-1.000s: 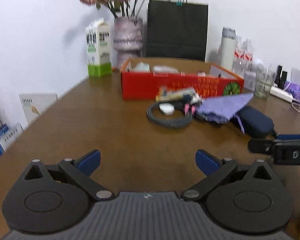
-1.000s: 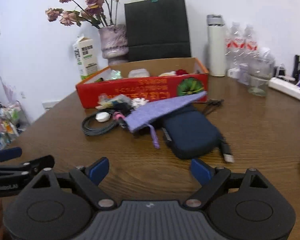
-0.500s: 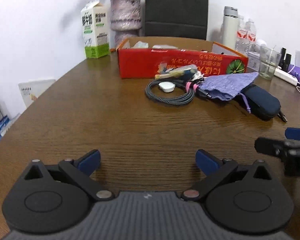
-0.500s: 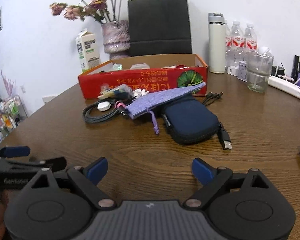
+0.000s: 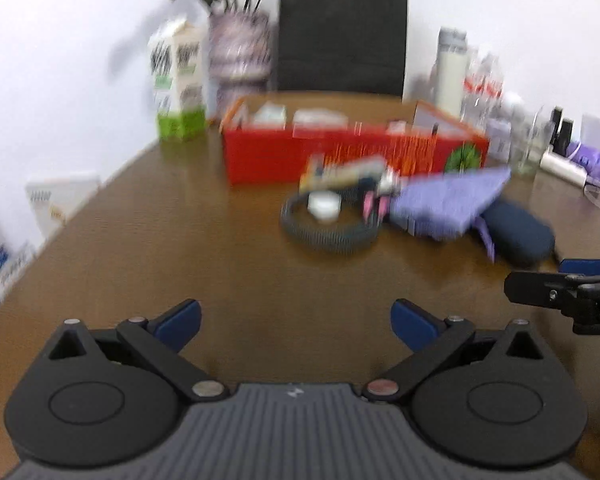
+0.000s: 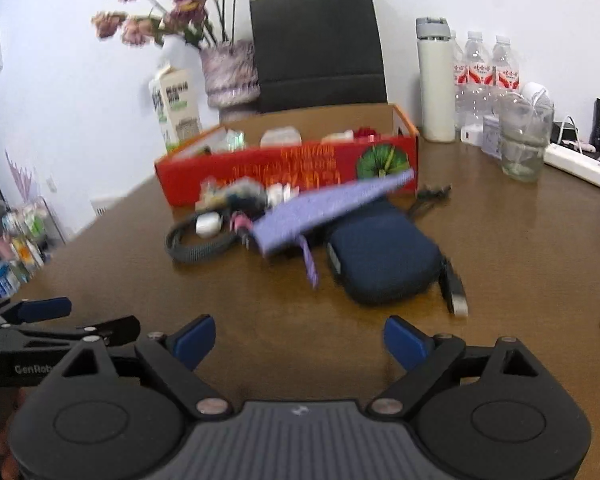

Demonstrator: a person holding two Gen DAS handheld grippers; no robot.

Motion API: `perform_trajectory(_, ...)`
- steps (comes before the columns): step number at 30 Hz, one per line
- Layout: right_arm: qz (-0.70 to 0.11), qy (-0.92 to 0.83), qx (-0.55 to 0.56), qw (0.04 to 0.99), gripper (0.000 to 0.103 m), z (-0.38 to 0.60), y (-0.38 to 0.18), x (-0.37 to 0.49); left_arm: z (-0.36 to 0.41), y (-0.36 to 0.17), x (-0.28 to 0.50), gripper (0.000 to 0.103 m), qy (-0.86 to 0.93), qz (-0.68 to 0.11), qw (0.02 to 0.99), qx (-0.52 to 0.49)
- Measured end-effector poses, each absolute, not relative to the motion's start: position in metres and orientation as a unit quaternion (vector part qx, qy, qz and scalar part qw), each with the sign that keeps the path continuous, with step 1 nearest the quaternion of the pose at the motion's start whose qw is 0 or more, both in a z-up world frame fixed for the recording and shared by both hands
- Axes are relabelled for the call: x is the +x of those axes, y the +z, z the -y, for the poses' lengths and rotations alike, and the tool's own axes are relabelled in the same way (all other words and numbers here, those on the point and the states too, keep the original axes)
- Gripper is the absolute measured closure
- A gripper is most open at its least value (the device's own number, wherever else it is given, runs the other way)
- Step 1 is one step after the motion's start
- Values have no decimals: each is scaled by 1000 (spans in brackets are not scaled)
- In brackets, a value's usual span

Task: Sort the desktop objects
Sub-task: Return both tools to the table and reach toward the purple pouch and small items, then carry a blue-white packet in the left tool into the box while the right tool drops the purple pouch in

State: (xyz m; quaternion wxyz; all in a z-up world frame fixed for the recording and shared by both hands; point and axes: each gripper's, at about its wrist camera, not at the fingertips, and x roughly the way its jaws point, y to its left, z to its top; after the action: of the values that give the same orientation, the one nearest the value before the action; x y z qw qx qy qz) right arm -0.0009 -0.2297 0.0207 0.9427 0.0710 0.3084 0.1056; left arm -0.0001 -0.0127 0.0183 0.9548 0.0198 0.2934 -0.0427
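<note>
Left wrist view: blurred, no print readable on red box (image 5: 352, 152) or milk carton (image 5: 178, 84). Left gripper (image 5: 296, 320) low over bare counter (image 5: 180, 240), fingers wide apart, holding nothing. Coiled cable (image 5: 328, 232), purple pouch (image 5: 448, 200), navy case (image 5: 518, 234) clustered just in front of box.

Right wrist view: "GenRob" legible on left gripper body at left edge. Right gripper (image 6: 298, 338) level, fingers spread wide, empty. Navy case (image 6: 384, 258) ahead, purple pouch (image 6: 324, 210) partly over it, near red box (image 6: 288, 166).

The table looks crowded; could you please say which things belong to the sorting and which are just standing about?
For the sorting: red box, coiled cable, purple pouch, navy case.

Standing about: milk carton, flower vase, black bag, white flask, water bottles.
</note>
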Motion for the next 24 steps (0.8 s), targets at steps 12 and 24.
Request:
perform_trajectory(12, -303, 69, 216, 926, 47, 263, 24, 112, 63, 28, 139, 18, -125, -279, 947, 103)
perform_trajectory(24, -227, 146, 196, 943, 101, 240, 90, 93, 30, 56, 140, 97, -138, -281, 950, 7)
